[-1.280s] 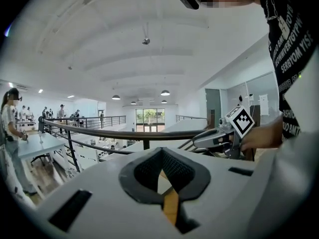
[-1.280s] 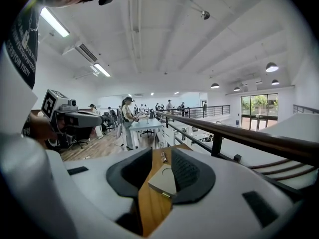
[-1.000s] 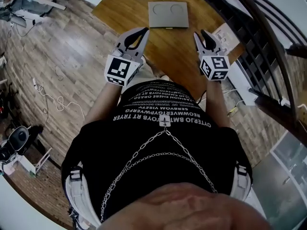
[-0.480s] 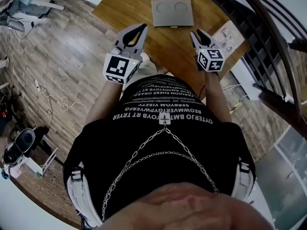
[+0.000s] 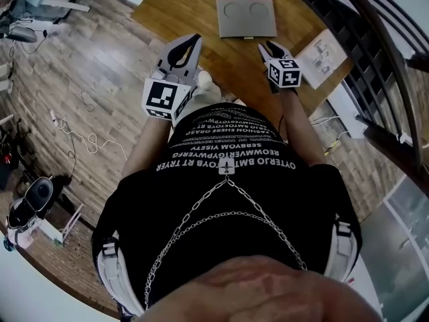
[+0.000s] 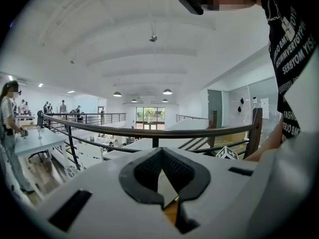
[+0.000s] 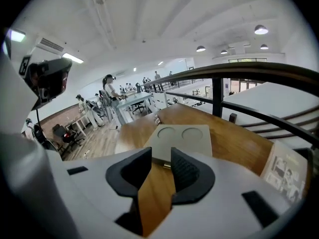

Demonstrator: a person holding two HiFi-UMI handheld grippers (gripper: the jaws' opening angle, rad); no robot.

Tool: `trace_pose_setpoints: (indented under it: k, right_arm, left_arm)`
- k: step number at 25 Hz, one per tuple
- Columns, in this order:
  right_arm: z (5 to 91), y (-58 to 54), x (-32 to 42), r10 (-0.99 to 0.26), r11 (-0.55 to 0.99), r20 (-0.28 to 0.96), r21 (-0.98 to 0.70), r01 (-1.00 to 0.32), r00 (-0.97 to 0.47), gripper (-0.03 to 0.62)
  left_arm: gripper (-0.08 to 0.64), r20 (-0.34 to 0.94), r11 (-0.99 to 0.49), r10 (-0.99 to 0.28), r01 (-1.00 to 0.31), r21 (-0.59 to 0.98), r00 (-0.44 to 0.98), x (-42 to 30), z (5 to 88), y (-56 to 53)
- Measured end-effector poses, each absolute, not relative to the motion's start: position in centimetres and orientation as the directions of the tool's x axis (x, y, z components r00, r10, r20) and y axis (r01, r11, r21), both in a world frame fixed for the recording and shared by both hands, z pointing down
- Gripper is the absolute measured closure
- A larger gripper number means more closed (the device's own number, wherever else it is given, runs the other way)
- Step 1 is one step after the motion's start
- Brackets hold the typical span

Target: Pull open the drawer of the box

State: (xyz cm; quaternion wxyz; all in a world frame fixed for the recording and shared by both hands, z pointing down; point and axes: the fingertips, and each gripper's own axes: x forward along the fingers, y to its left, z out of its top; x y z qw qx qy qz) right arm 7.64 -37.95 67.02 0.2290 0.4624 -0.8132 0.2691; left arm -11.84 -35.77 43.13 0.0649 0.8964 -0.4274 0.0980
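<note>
Since the earlier frame the right gripper (image 5: 268,47) has sunk and come in closer to the box (image 5: 246,17), so that its tips now sit just short of the box's near edge. The left gripper (image 5: 193,40) has shifted only a little and hangs over the table's (image 5: 167,15) near left edge.

Flat and grey, with two round hollows in its top, the box lies on the far middle of the wooden table. A small brass pull (image 7: 162,162) sits on its near edge. In the right gripper view the tongs stand spread, with bare wood between them and the pull just beyond their tips, not touched. In the left gripper view the tongs are pressed together at the tips, pinching nothing.

A leaflet (image 5: 322,56) lies on the table to the right of the box.
</note>
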Motion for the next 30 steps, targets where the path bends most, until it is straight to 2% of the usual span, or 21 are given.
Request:
trace_pose_setpoints:
  k: [3, 14, 30]
  right_arm:
    - [69.9, -38.7, 6.9, -0.6, 0.443, 0.663, -0.189, -0.876, -0.447, 0.481]
    - [77.2, -38.9, 5.3, -0.482, 0.402, 0.767, -0.235, -0.885, -0.422, 0.454]
    - [82.0, -41.4, 4.9, -0.431, 0.276, 0.829, -0.256, -0.927, -0.357, 0.407]
  left_arm:
    - [0.554, 0.253, -0.623, -0.751, -0.781, 0.035, 0.61, -12.6, 44.2, -36.2]
    - [0.554, 0.274, -0.63, -0.742, -0.776, 0.028, 0.612, -13.6, 44.5, -36.5]
    - [0.554, 0.312, -0.615, -0.742, -0.788, 0.036, 0.593, -16.3, 45.9, -37.5]
